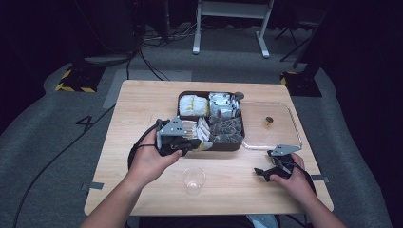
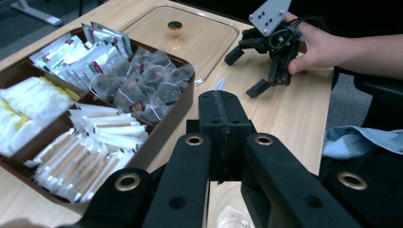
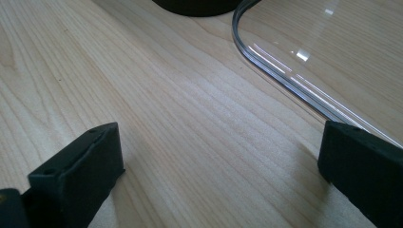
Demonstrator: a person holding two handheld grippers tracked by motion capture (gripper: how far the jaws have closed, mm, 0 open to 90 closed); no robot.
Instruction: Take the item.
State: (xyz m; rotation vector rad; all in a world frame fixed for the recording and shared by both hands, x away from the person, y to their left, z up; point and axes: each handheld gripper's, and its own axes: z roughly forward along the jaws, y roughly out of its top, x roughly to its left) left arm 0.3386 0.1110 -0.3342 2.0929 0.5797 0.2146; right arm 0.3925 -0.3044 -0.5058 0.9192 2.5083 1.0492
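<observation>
A brown compartment box (image 1: 179,102) holds pyramid tea bags (image 2: 152,85), foil sachets (image 2: 90,52), white stick packets (image 2: 90,156) and yellow-white packets (image 2: 28,99). My left gripper (image 1: 192,145) is at the box's front edge, beside the stick compartment. Its jaws are shut on a thin white stick packet (image 2: 219,84), whose end pokes out past the tips (image 2: 221,102). My right gripper (image 1: 264,162) rests low on the table at the right, open with nothing between its jaws (image 3: 218,161). The left gripper view shows the right gripper (image 2: 244,71) open too.
A clear lid (image 1: 280,128) with a brass knob (image 1: 269,120) lies flat to the right of the box; its rounded corner (image 3: 266,61) is just beyond the right gripper. A clear plastic cup (image 1: 194,179) stands near the front edge, between the two hands.
</observation>
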